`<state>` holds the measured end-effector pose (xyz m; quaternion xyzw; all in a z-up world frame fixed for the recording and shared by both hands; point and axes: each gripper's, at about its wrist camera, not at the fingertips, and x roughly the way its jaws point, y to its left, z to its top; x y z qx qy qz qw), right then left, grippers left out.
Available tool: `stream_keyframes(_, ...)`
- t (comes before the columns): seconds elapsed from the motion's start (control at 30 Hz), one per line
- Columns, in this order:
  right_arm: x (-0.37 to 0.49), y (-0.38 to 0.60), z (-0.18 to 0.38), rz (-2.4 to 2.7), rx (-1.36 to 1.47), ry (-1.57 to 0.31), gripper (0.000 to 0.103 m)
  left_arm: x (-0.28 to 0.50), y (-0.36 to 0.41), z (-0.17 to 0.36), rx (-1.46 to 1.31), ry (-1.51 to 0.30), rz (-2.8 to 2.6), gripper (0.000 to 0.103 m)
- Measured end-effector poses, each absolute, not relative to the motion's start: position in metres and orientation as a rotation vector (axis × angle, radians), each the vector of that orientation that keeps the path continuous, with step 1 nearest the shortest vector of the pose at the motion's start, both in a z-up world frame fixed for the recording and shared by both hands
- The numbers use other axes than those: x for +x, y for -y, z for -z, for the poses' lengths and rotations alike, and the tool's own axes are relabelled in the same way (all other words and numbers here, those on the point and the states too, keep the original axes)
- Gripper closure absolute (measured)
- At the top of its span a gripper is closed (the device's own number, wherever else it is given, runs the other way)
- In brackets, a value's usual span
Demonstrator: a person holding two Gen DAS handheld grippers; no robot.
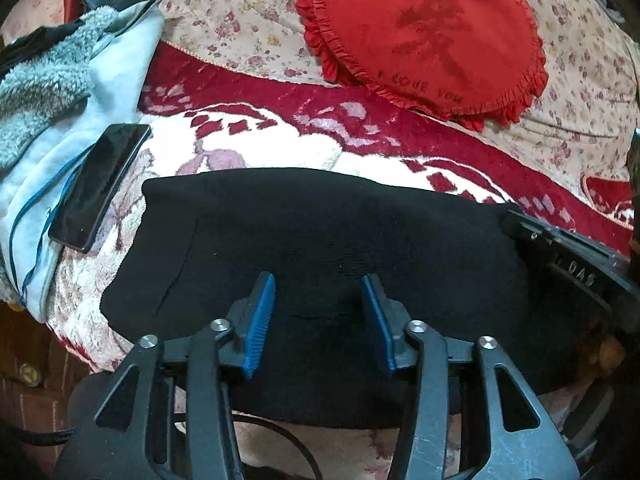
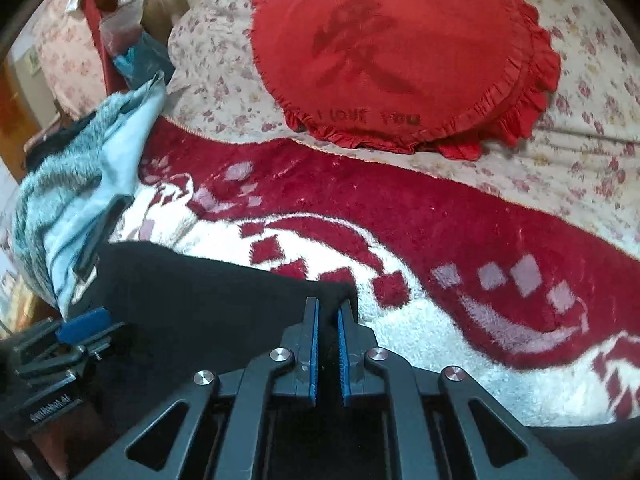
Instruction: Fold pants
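Note:
The black pants (image 1: 320,232) lie folded in a flat block on a red and white blanket (image 1: 360,136). My left gripper (image 1: 318,284) is open just above the pants' near middle, with nothing between its blue pads. My right gripper (image 2: 328,308) is nearly closed and pinches the far right corner of the pants (image 2: 208,292). In the left wrist view the right gripper's body (image 1: 576,264) shows at the pants' right end. In the right wrist view the left gripper (image 2: 80,330) shows at the far left.
A dark phone (image 1: 100,184) lies on a pale blue and grey fleece garment (image 1: 60,92) left of the pants. A red heart-shaped cushion (image 1: 424,36) rests on a floral quilt (image 1: 224,20) behind the blanket (image 2: 400,216). A black cable (image 1: 280,440) runs under the left gripper.

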<state>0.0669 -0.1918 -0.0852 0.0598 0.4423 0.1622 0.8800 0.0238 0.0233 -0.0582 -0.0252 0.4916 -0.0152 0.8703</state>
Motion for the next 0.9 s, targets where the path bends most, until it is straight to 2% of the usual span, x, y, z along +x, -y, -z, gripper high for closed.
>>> stream_keyframes(0.2, 0.044, 0.213, 0.064, -0.298, 0.170, -0.891, 0.083, 0.016, -0.015, 0.052, -0.034, -1.013, 0.039, 0.054)
stream_keyframes(0.37, 0.002, 0.242, 0.054, -0.271, 0.189, -0.866, 0.083, 0.009, 0.005, 0.039, -0.014, -0.989, 0.087, 0.054)
stream_keyframes(0.63, -0.072, 0.314, 0.067, -0.115, 0.213, -0.867, 0.081, 0.003, 0.062, 0.032, 0.065, -0.974, 0.181, 0.054)
stream_keyframes(0.9, -0.099, 0.372, 0.088, -0.050, 0.317, -0.884, 0.078, -0.002, 0.113, 0.031, 0.147, -0.966, 0.247, 0.054)
